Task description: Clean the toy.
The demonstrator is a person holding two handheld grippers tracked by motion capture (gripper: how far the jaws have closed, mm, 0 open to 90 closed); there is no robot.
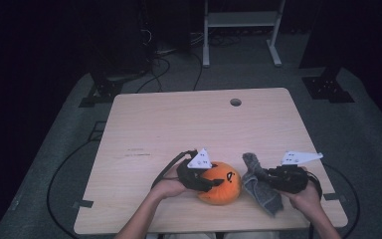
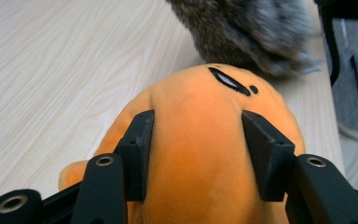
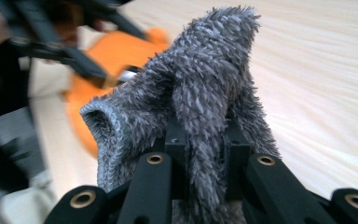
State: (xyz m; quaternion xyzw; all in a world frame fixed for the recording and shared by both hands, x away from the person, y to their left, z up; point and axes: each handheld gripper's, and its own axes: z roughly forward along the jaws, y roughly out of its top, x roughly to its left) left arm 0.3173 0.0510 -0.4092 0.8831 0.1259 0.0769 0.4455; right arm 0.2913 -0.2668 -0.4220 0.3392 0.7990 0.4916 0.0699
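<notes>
Gripping from both sides, the person works at the near edge of the table (image 1: 144, 119), toward its right-hand corner. The left gripper (image 1: 214, 182) has its jaws set narrow around the orange plush toy (image 1: 222, 183), one pad pressed into each flank, as the left gripper view shows (image 2: 200, 154). The toy sits on the table just in from the near edge, its face markings turned away from that gripper and toward the cloth.

The right gripper (image 3: 206, 144) is clamped tight on a fold of the grey fuzzy cloth (image 3: 200, 84), the jaws nearly together with the fabric bunched between them. Seen from above, the cloth (image 1: 261, 184) hangs from that gripper (image 1: 267, 177) in a long strip running from the middle of the table back toward the near edge, its lower end resting on the tabletop.

What the next move likely turns on is this: the cloth lies just beside the toy's right side, close but not clearly touching, and the right hand (image 1: 308, 196) is the nearer one to bring it across, sideways toward the toy, which the left gripper steadies.
</notes>
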